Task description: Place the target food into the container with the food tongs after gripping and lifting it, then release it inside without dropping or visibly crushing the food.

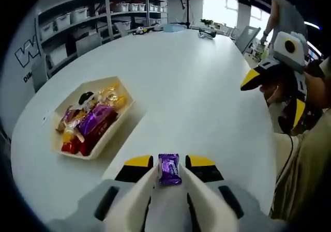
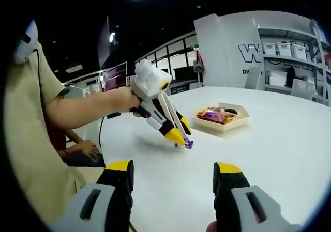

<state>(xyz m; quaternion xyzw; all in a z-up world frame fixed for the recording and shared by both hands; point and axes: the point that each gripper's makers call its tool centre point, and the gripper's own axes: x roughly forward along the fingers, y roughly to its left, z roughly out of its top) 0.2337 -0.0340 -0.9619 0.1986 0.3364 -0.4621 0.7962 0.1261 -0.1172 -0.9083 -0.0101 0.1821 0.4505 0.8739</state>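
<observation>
The white worktop (image 1: 196, 87) takes up most of the left gripper view, with shelving of grey bins (image 1: 98, 20) at the far wall. On the worktop sits the container (image 1: 121, 116) — a shallow pale tray with angled corners, already holding a heap of wrapped sweets (image 1: 90, 121) in purple, gold and red. In the right gripper view the same container (image 2: 235, 123) lies beyond the left gripper (image 2: 184, 140).

The step in hand looks like the carry: the left gripper (image 1: 169, 171) has its jaws closed down on a small purple-wrapped candy (image 1: 169, 169), pinched between the tips, and in the right gripper view that candy (image 2: 189, 144) hangs just clear of the worktop, near the container but not over it. The wrapper shows no obvious crushing.

The right gripper (image 2: 173, 183) holds nothing — jaws wide apart, hovering to the side.

Next, I judge, the left gripper must travel across to above the container, lower in, and ease its jaws apart gently.
</observation>
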